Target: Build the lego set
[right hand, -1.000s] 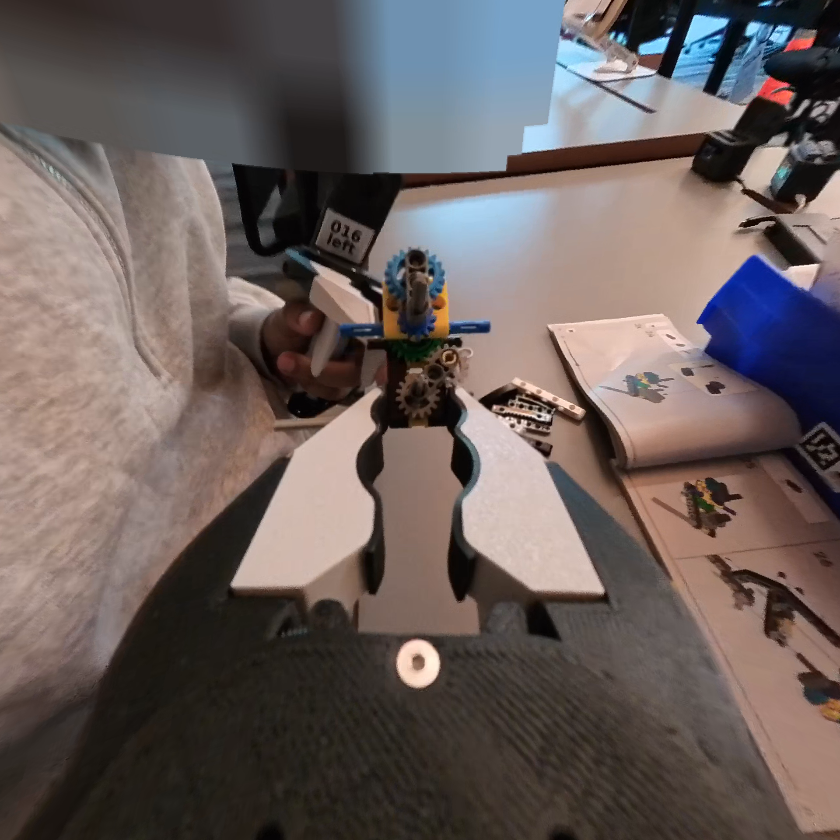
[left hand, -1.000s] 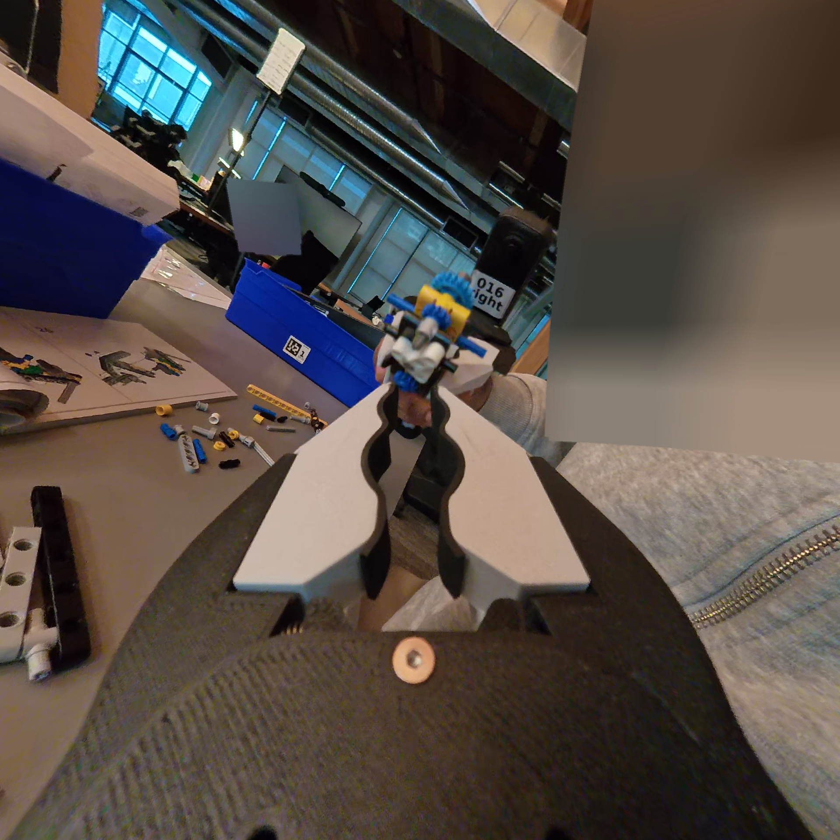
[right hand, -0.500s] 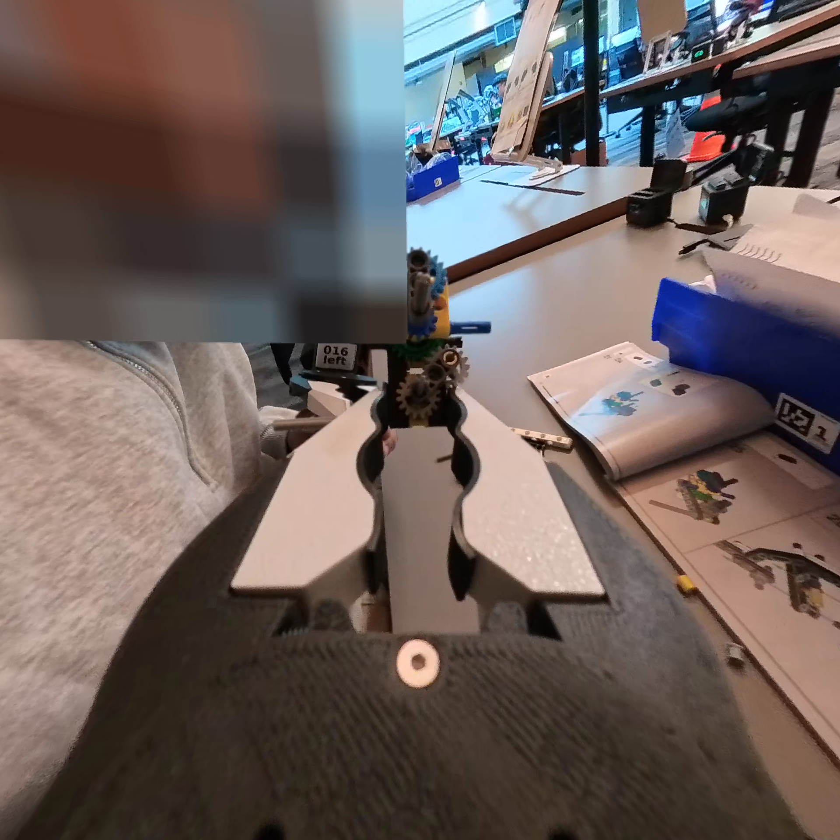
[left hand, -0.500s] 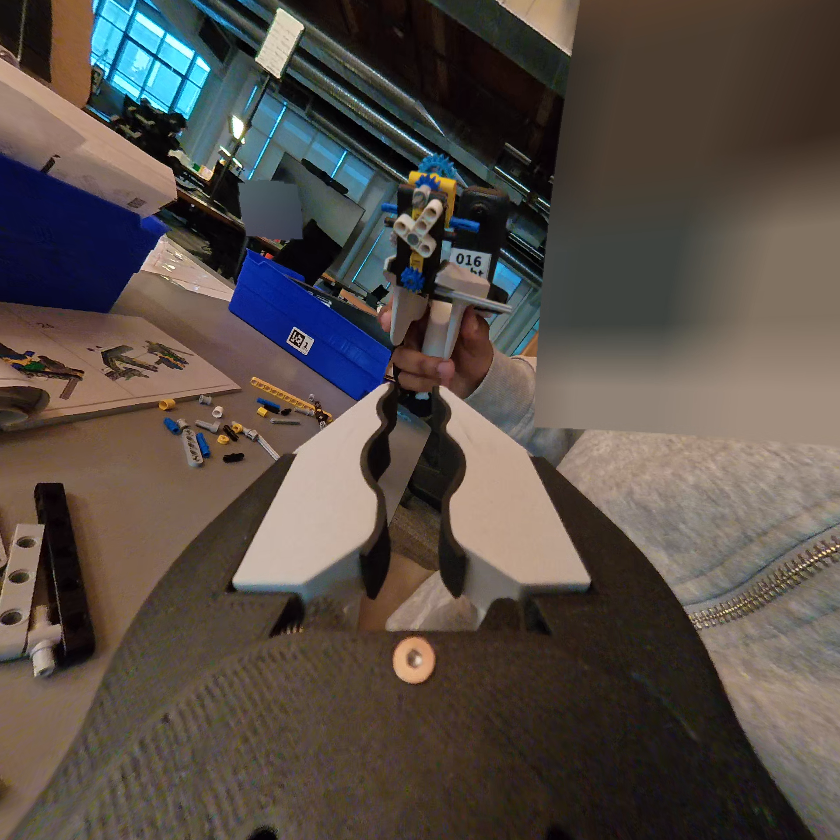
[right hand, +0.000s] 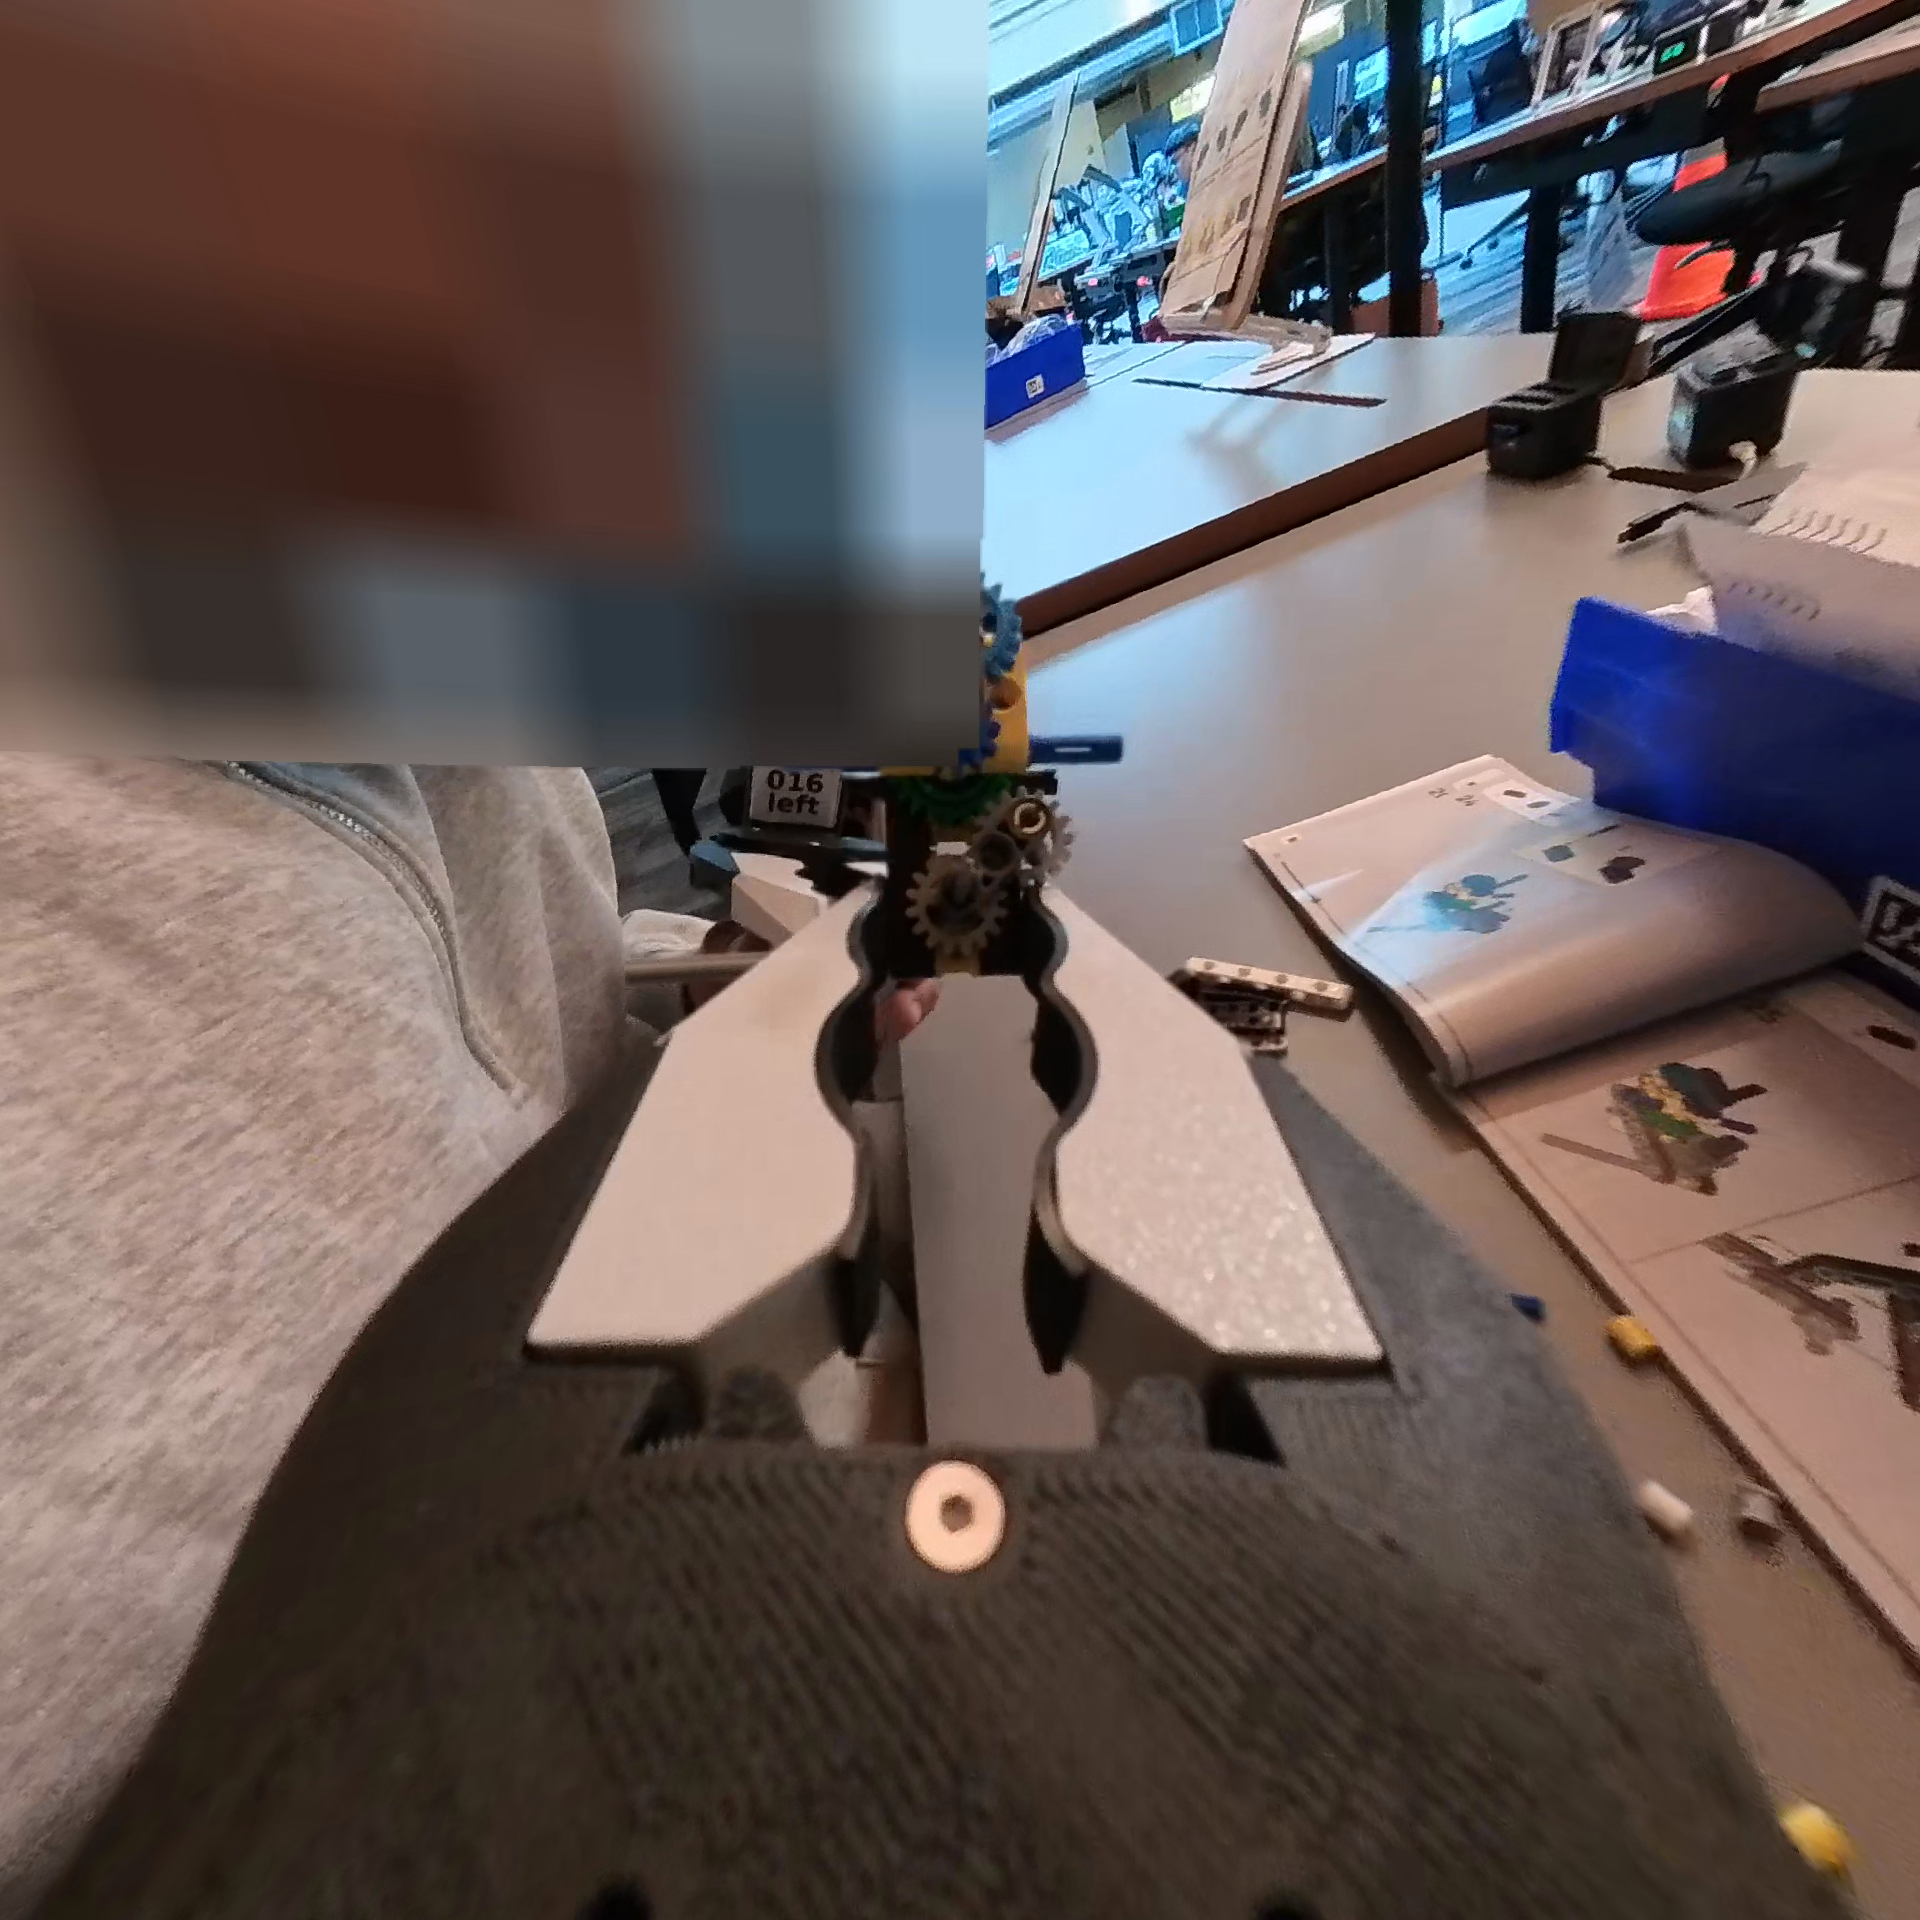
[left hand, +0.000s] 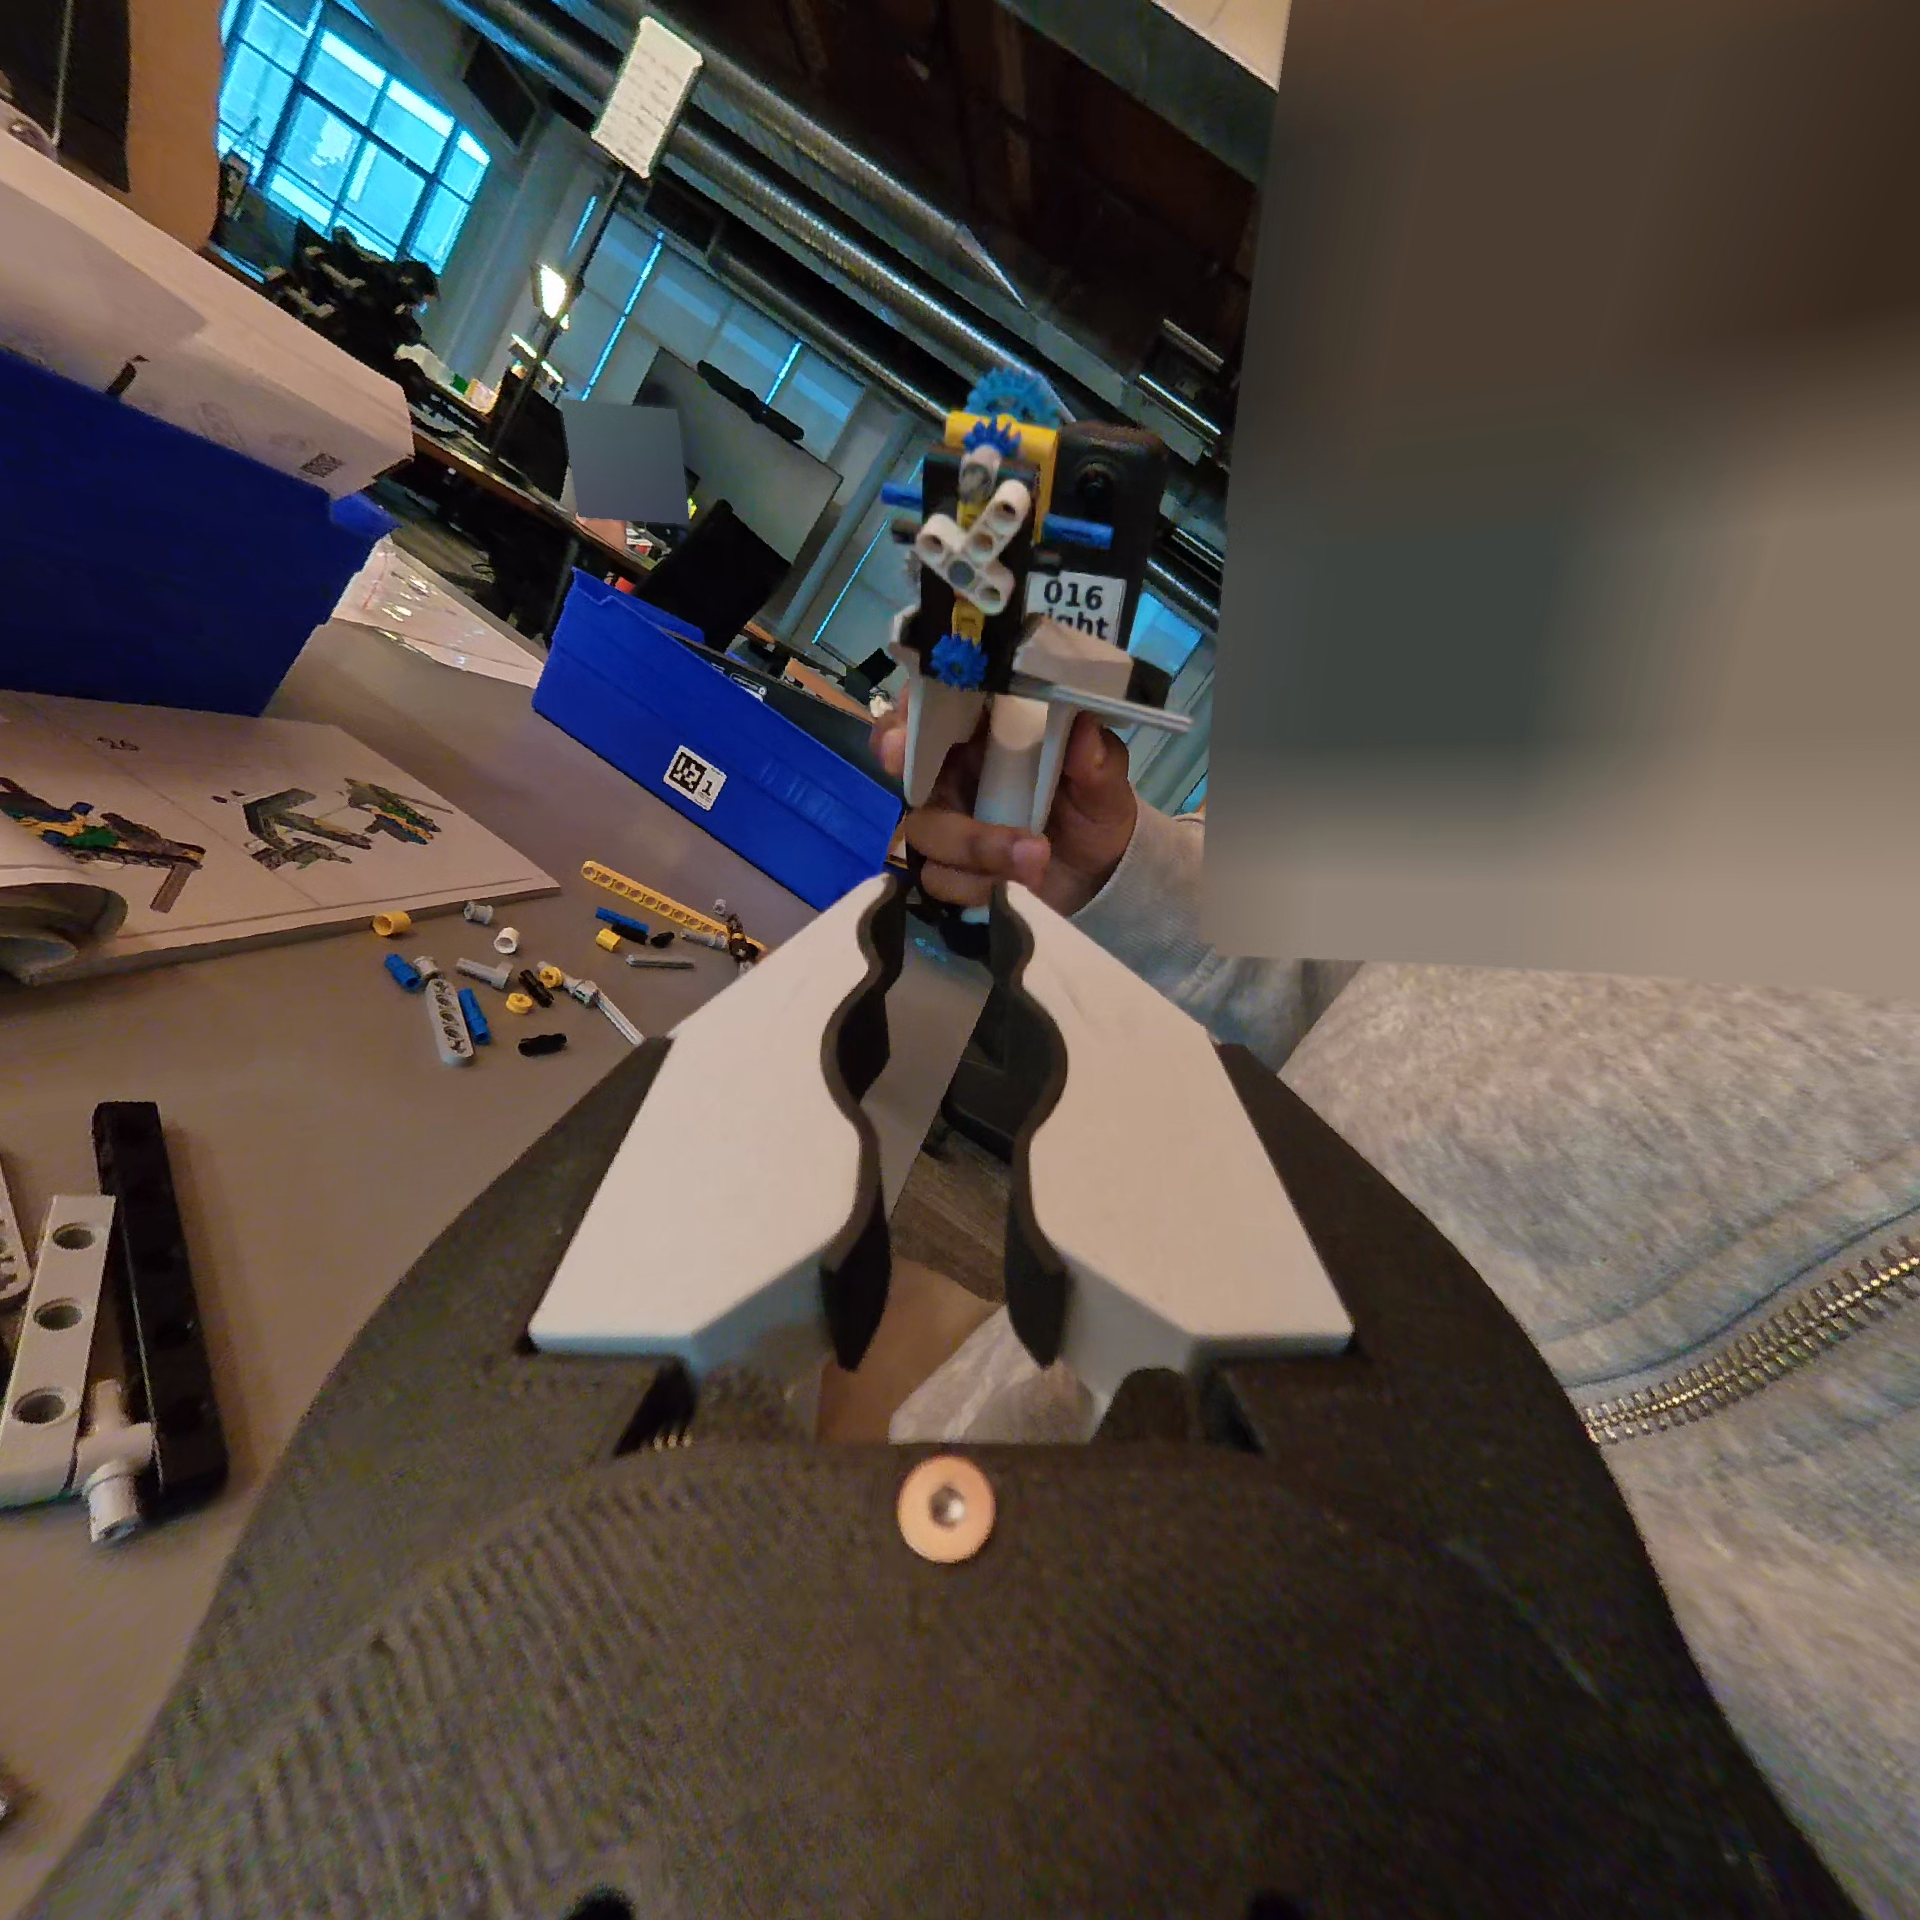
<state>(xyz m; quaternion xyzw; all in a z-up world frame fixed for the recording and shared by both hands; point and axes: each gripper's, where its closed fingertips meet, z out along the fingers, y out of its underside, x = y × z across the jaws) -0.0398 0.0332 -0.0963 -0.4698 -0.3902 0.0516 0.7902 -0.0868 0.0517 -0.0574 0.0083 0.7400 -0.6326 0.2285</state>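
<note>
My right gripper is shut on a small lego gear assembly: a black frame with grey, tan, green and blue gears and a yellow block on top. A mosaic patch hides part of its top. In the left wrist view the right gripper holds the assembly upright in the air, above and beyond my left gripper. The left gripper is slightly open with nothing between its fingers. It shows in the right wrist view low on the left, behind the right finger.
Loose small parts and a yellow beam lie on the grey table. A black beam and a white beam lie at the left. An open instruction booklet and blue bins stand around. A person's grey sweater is close. My hands' fingertips stand some 7 centimetres from each other.
The right gripper has lifted the gear assembly up and away from the left gripper's tips. The left gripper has hardly moved and keeps the same opening.
</note>
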